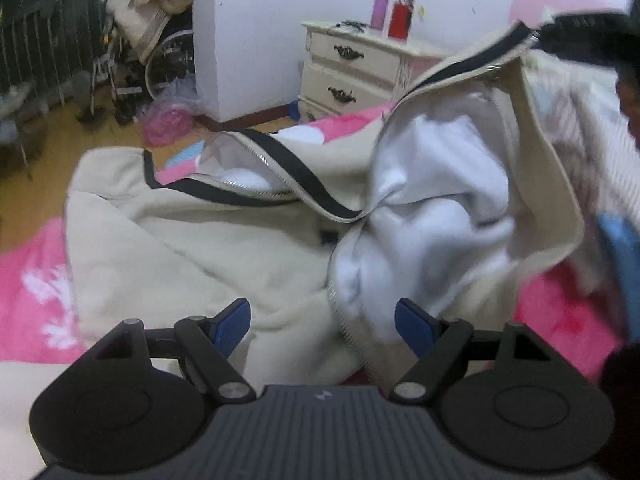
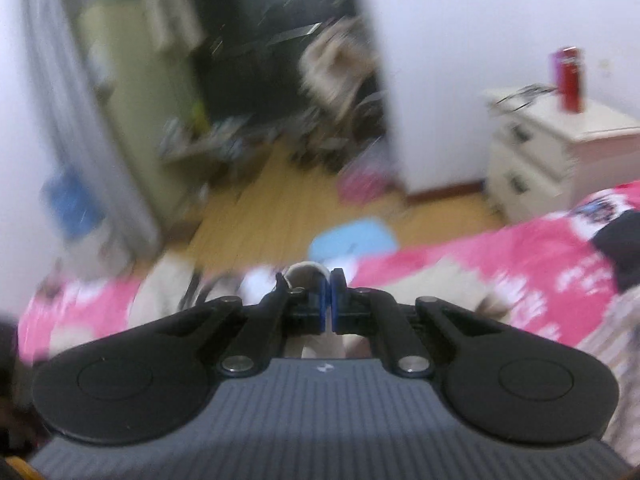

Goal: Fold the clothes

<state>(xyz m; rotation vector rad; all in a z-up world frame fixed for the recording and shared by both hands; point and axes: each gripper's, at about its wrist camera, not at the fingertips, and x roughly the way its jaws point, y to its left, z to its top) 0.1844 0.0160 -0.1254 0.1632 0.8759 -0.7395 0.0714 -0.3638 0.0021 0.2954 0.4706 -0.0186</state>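
Covering most of the scene, a bed (image 1: pixel 36 280) with a pink flowered cover carries the garment, and a wooden floor (image 1: pixel 100 136) runs beyond its far edge. A cream fleece jacket (image 1: pixel 192 248) with a white lining and a black-edged zipper (image 1: pixel 280 168) lies spread over the middle of the bed, reaching toward the far edge. Its right front panel is lifted off the bed, rising toward the upper right of the left wrist view, with the zipper edge drawn up to a dark shape at the top right that is too blurred to identify. The white lining faces the camera there and bunches where the lifted part meets the flat part.

Beyond the far right corner of the bed a cream nightstand (image 1: pixel 352 68) with two drawers stands against the white wall, with a red bottle (image 1: pixel 402 16) and a purple cup (image 1: pixel 379 12) on top. A wheelchair (image 1: pixel 160 52) draped with pale cloth stands further back on the floor.

Above the near part of the jacket, the left gripper (image 1: pixel 322 328) hangs with its blue pads spread wide and nothing between them. In the blurred right wrist view, the right gripper (image 2: pixel 329 300) is pinched closed on a fold of the cream jacket.
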